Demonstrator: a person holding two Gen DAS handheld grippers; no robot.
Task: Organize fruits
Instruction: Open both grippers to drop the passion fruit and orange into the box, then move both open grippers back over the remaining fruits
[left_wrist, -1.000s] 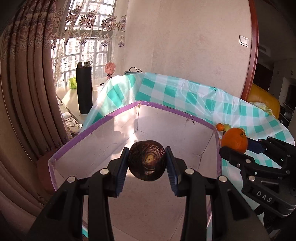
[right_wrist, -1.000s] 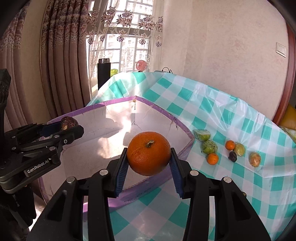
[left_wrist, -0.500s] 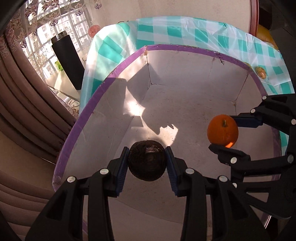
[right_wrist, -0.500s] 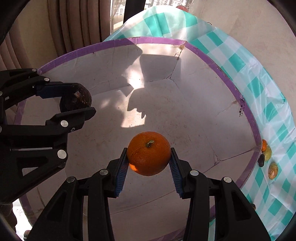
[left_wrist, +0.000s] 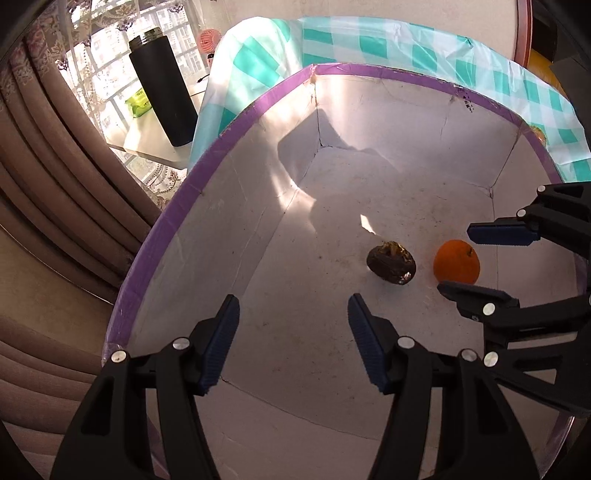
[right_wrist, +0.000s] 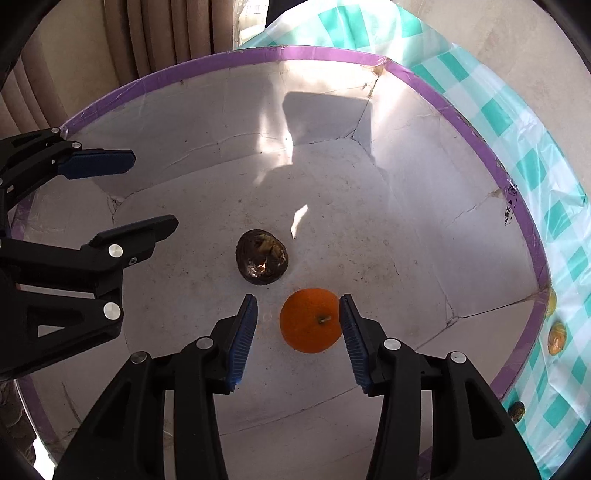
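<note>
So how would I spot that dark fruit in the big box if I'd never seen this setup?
Find the large white box with the purple rim on the checked tablecloth. Two fruits lie on its floor, close together. The dark fruit is the brown-black, rough-skinned one with a yellowish tuft on top, lying free beside the smooth bright orange, which sits between the right gripper's opening jaws.

Small dark print sits on the box (right_wrist: 491, 155) rim's purple tape (right_wrist: 511, 210), by its right corner; too small to read.
</note>
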